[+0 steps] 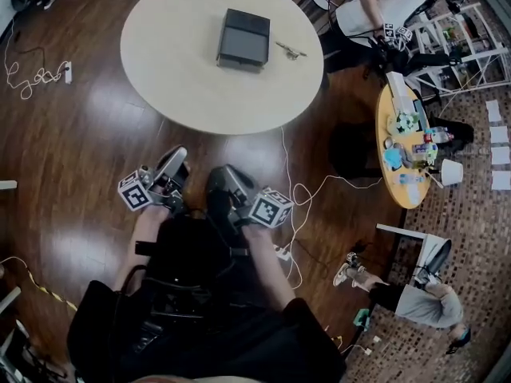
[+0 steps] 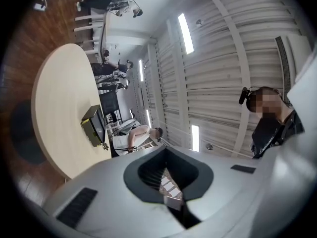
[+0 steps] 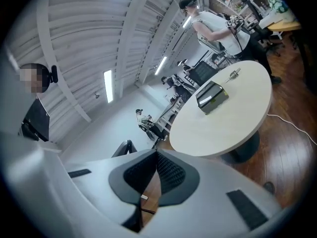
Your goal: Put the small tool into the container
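Note:
A dark box-shaped container [image 1: 243, 38] sits on the round pale table [image 1: 184, 86], with the small metal tool [image 1: 291, 50] lying just to its right. Both grippers are held close to my body, well short of the table. The left gripper [image 1: 177, 158] and the right gripper [image 1: 219, 175] each show jaws closed together with nothing between them. The left gripper view has its gripper [image 2: 166, 152] tilted upward, with the container [image 2: 94, 125] and tool [image 2: 105, 146] far off. From the right gripper [image 3: 156, 155] the container [image 3: 212, 97] and tool [image 3: 233, 74] are seen on the table [image 3: 223, 128].
A smaller yellow table [image 1: 399, 178] with clutter stands at the right. A person [image 1: 375, 6] works by white shelving [image 1: 467, 42] at the back right; another person [image 1: 423, 302] is low at the right. A white cable [image 1: 299, 194] and a power strip [image 1: 68, 72] lie on the wood floor.

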